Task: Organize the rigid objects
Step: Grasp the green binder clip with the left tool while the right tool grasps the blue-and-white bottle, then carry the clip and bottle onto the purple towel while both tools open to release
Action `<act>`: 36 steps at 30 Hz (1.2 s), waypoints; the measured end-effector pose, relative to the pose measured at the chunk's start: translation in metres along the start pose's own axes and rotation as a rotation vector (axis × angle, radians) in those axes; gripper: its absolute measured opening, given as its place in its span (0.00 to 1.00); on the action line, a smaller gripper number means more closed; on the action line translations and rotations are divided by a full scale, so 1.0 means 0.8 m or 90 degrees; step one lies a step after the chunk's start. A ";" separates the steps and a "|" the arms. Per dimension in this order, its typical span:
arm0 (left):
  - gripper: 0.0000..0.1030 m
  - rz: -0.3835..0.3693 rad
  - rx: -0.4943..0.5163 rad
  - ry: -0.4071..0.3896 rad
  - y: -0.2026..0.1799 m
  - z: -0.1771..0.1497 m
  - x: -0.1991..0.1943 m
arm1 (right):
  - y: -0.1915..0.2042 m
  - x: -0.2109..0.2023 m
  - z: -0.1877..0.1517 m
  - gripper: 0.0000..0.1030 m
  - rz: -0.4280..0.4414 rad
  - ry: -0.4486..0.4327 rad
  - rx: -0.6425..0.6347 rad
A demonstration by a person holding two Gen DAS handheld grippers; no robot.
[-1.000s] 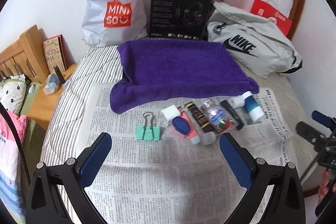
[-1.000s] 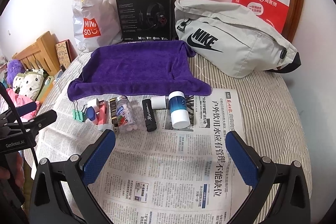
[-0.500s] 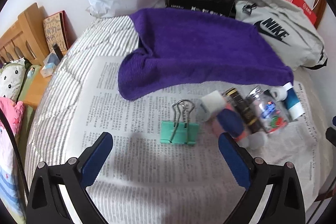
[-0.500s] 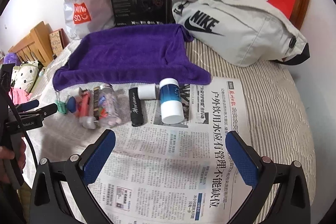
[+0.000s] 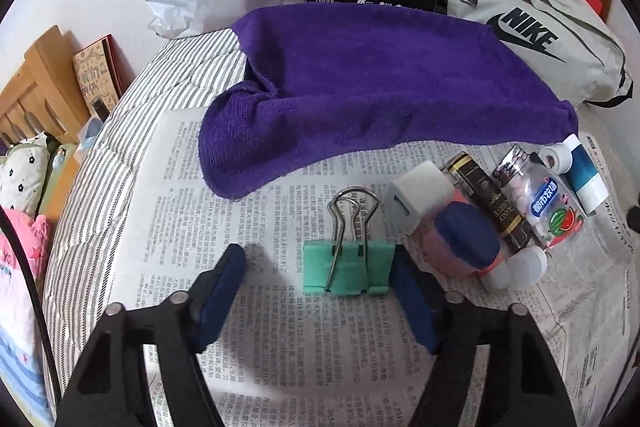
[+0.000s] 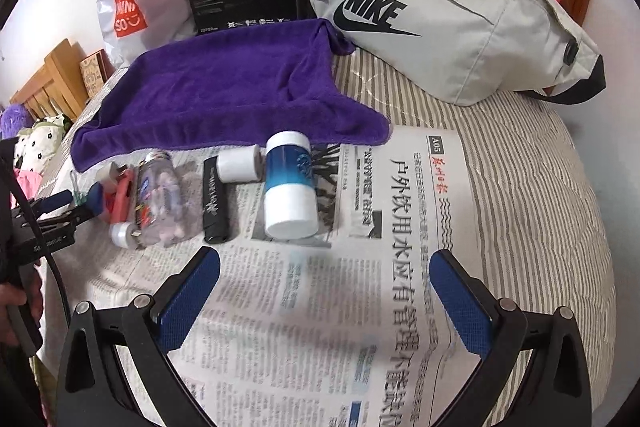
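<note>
Left wrist view: my left gripper is open, its blue fingers on either side of the green clip. The right finger sits just beside the clip's right edge; the left one stands apart from it. The clip lies flat on the newspaper on the bed, wire handles pointing toward the purple towel. Right of the clip lie a white block, a blue-and-pink item, a black tube, a clear jar and a blue-and-white bottle, side by side.

Right wrist view: my right gripper is open and holds nothing, above bare newspaper. The blue-and-white bottle lies just ahead of it, below the towel, with a white roll touching its left side, then a black bar and the clear jar. The left gripper is at the row's far left end.
</note>
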State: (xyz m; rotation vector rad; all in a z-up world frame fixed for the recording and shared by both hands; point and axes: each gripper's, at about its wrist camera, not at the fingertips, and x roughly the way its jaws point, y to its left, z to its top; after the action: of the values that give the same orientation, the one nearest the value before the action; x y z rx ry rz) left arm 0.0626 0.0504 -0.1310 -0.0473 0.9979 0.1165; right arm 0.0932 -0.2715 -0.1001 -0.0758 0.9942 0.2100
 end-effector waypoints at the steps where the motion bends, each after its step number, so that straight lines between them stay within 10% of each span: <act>1: 0.60 -0.002 0.002 -0.002 0.000 0.000 -0.001 | 0.000 0.003 0.003 1.00 0.004 0.002 0.002; 4: 0.38 -0.010 0.018 -0.009 -0.002 0.001 -0.004 | 0.001 0.013 0.016 0.99 0.013 -0.003 0.002; 11: 0.38 -0.019 0.019 -0.007 -0.003 0.002 -0.005 | 0.019 0.045 0.040 0.92 0.022 0.006 -0.040; 27: 0.38 -0.029 0.018 -0.009 -0.002 0.004 -0.002 | 0.029 0.088 0.046 0.35 0.055 0.019 -0.089; 36: 0.38 -0.035 0.011 -0.015 0.002 0.004 -0.013 | 0.011 0.074 0.040 0.35 0.062 0.024 -0.082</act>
State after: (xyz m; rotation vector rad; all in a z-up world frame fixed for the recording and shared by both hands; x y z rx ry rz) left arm 0.0596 0.0519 -0.1207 -0.0571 0.9740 0.0574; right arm 0.1488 -0.2493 -0.1316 -0.1504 1.0223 0.3626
